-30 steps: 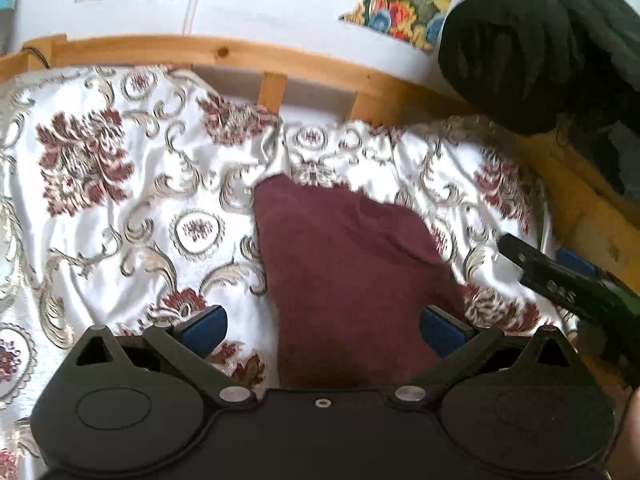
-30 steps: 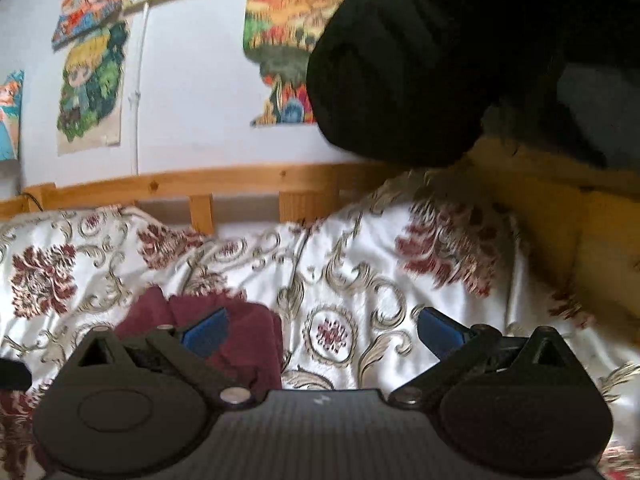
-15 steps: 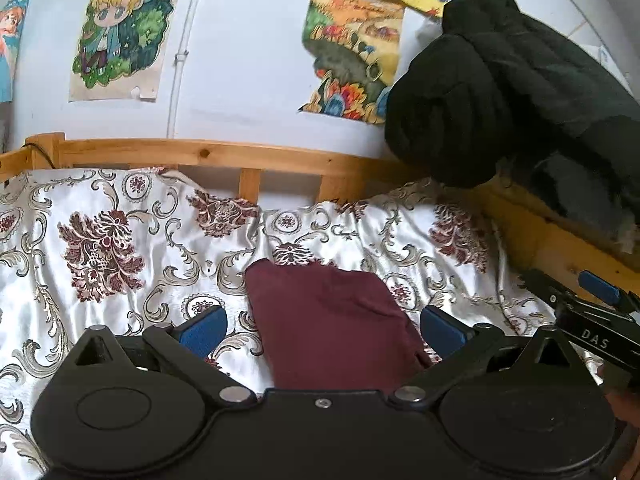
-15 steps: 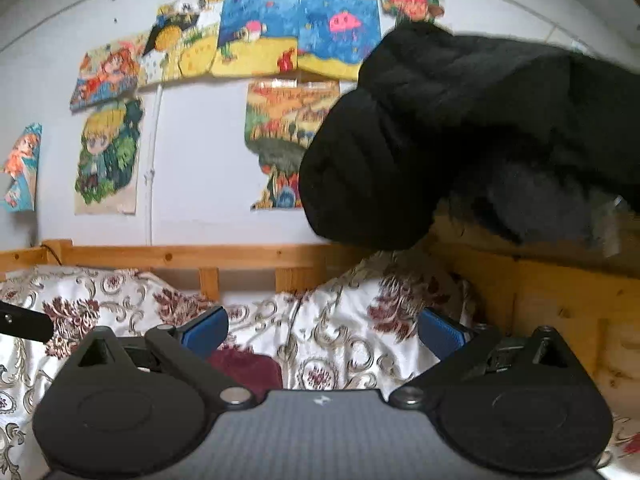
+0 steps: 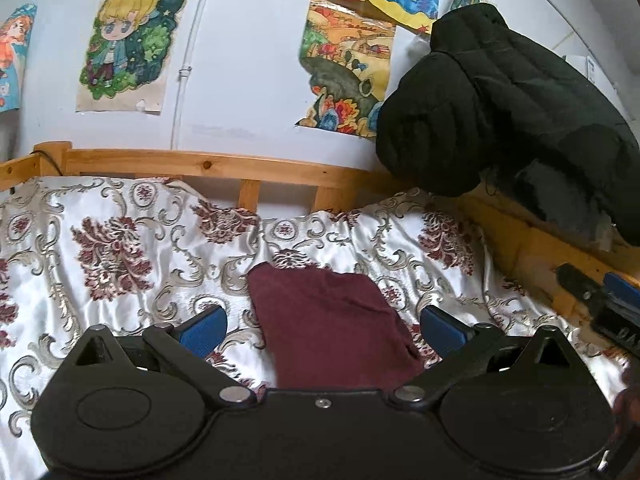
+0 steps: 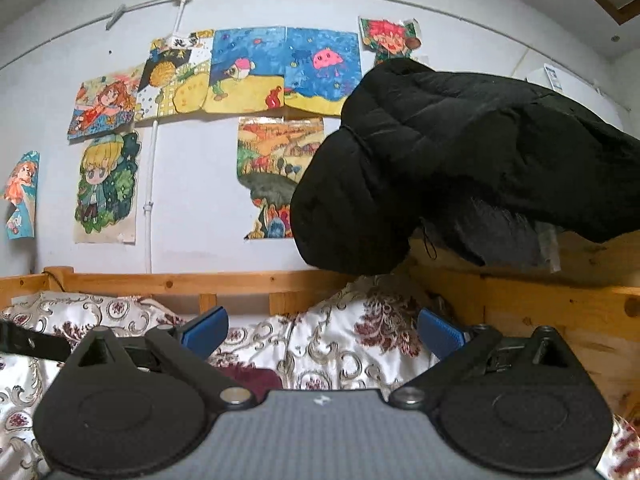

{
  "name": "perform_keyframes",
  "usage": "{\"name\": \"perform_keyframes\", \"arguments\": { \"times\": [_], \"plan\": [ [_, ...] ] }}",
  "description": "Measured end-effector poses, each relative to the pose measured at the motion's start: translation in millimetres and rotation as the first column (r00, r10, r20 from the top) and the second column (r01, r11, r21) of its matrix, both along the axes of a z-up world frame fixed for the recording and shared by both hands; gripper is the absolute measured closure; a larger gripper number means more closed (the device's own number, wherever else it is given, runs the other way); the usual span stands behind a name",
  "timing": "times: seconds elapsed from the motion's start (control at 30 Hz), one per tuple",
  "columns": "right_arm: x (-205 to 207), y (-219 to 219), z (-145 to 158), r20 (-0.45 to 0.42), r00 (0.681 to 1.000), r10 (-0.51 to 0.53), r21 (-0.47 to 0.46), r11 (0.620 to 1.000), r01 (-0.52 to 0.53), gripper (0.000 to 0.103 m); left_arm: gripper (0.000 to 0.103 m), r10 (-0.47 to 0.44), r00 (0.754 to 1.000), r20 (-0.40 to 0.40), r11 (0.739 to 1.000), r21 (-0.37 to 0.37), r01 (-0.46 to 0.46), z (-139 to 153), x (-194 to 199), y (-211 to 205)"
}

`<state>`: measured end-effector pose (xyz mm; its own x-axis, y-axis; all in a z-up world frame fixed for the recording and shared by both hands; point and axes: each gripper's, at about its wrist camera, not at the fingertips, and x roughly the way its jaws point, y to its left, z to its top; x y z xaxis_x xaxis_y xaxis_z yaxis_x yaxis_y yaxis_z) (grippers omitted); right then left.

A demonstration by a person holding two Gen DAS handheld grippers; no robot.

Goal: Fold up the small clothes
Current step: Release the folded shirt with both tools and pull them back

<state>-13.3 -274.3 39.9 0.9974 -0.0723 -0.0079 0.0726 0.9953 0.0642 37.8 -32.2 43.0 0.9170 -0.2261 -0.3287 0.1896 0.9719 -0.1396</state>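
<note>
Fingers (image 5: 202,327) spread, empty; maroon garment (image 5: 332,328) partly hidden below

The left wrist view looks down along its fingers at the bedspread (image 5: 120,248), close above the garment (image 5: 332,320). The right wrist view faces more level, toward the wall drawings (image 6: 280,76). Both share the bed rail (image 5: 208,166), black jacket (image 5: 500,100) and drawings

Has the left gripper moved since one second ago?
Yes. The left gripper has pulled up and back: the wooden rail sits lower in its view, and the maroon cloth looks smaller.
</note>
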Motion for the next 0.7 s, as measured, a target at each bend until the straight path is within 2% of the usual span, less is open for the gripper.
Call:
{"name": "perform_keyframes", "arguments": {
  "times": [0.13, 0.23, 0.33, 0.43, 0.57, 0.7],
  "plan": [
    [-7.5, 7.8, 1.3, -0.109, 0.992, -0.061, -0.004, 0.998, 0.061, 0.0, 0.001, -0.032, 0.999, 0.01, 0.997, 0.068, 0.031, -15.5, -9.4, 0.5],
    [-12.1, 12.1, -2.7, -0.177, 0.982, -0.067, 0.003, 0.998, 0.068, 0.0, 0.001, -0.075, 0.997, -0.024, 0.993, 0.094, 0.077, -28.3, -11.0, 2.8],
    [-17.3, 17.0, -7.4, -0.224, 0.973, -0.058, -0.001, 0.998, 0.059, 0.0, 0.001, -0.091, 0.992, -0.084, 0.994, 0.052, 0.095, -39.2, -6.3, 9.7],
    [-11.7, 23.6, -12.5, -0.283, 0.958, -0.048, -0.022, 0.999, 0.044, 0.0, 0.001, -0.073, 0.988, -0.139, 0.997, 0.012, 0.075, -49.0, 0.3, 16.9],
    [2.6, 33.4, -21.9, -0.358, 0.932, -0.05, -0.065, 0.998, 0.028, 0.0, 0.001, -0.037, 0.979, -0.199, 0.999, 0.021, 0.042, -62.4, 8.6, 21.7],
    [12.8, 38.9, -31.7, -0.42, 0.907, -0.027, -0.062, 0.998, 0.002, 0.0, 0.001, -0.021, 0.968, -0.249, 0.999, 0.022, 0.027, -74.3, 13.8, 24.1]
  ]
}}
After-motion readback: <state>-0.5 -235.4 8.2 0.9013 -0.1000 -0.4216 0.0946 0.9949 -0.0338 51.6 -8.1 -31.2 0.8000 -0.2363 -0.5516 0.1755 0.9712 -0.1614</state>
